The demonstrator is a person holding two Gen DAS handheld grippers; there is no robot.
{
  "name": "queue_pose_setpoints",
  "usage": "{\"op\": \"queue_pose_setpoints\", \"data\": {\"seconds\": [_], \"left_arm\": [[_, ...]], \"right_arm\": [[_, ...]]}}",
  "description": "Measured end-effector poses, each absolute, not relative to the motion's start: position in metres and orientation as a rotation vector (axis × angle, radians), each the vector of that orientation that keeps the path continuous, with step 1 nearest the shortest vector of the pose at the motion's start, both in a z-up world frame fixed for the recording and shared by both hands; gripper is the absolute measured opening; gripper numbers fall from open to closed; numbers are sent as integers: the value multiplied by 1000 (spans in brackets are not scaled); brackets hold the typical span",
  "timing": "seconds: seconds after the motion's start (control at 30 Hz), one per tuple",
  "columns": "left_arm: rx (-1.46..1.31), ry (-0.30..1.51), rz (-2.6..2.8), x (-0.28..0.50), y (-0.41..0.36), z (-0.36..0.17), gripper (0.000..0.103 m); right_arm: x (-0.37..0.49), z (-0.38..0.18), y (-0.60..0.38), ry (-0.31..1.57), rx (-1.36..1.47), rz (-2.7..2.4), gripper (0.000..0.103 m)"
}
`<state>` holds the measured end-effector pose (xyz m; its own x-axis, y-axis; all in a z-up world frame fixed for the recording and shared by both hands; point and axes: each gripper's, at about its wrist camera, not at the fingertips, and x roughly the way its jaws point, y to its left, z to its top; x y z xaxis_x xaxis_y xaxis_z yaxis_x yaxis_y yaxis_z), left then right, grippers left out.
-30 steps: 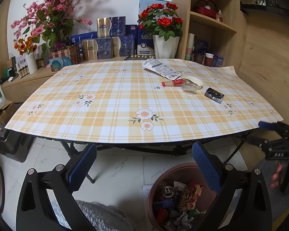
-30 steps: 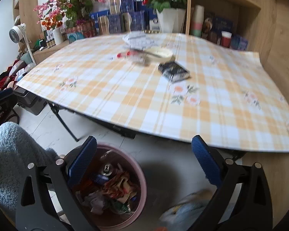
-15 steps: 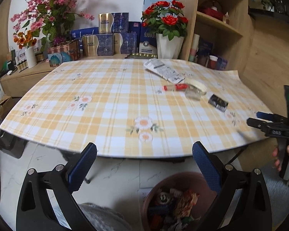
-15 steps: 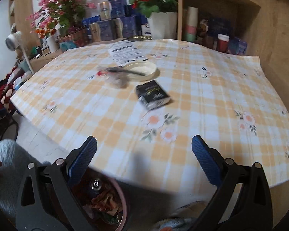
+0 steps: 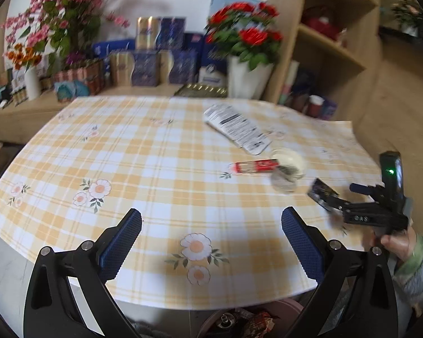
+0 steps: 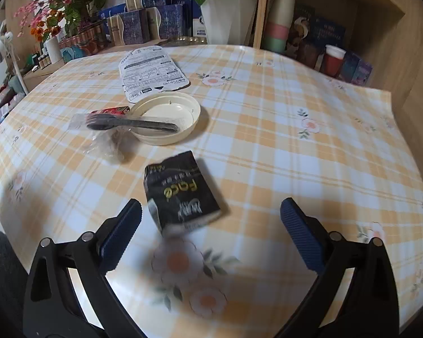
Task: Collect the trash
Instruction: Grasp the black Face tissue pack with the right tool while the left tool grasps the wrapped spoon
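Our bin (image 5: 251, 319), bottom of the left view, already holds trash; both hand-held grippers (image 5: 211, 242) (image 6: 211, 242) gape empty. The black packet (image 6: 180, 194) lies mid-frame on the tabletop (image 6: 296, 146), with lid (image 6: 166, 118), fork and wrappers uncollected.

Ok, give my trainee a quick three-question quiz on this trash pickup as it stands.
1. True or false: the right gripper is shut on the black packet.
2. What lies across the cream lid? A) wrapped black fork B) pen C) knife
3. Fill in: the trash bin sits below the table's ____ edge.

Key: 1 false, open with the packet ahead of its fingers; 2 A, the fork; 3 near.
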<state>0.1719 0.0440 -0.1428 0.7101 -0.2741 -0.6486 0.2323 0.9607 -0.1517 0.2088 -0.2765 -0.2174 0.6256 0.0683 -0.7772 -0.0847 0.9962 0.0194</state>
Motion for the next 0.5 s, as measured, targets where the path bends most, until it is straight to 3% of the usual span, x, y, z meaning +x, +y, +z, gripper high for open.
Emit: {"op": "queue_pose_setpoints", "data": {"seconds": [0.27, 0.37, 0.43, 0.5], "left_arm": [[27, 723, -387, 195, 2, -135, 97], [46, 742, -454, 209, -18, -134, 95], [70, 751, -524, 219, -33, -134, 83], [89, 783, -603, 228, -47, -140, 63]], "right_arm": [[225, -222, -272, 895, 3, 127, 95], [226, -226, -268, 921, -11, 148, 79], [224, -227, -265, 926, -21, 164, 67], [222, -227, -263, 917, -35, 178, 56]]}}
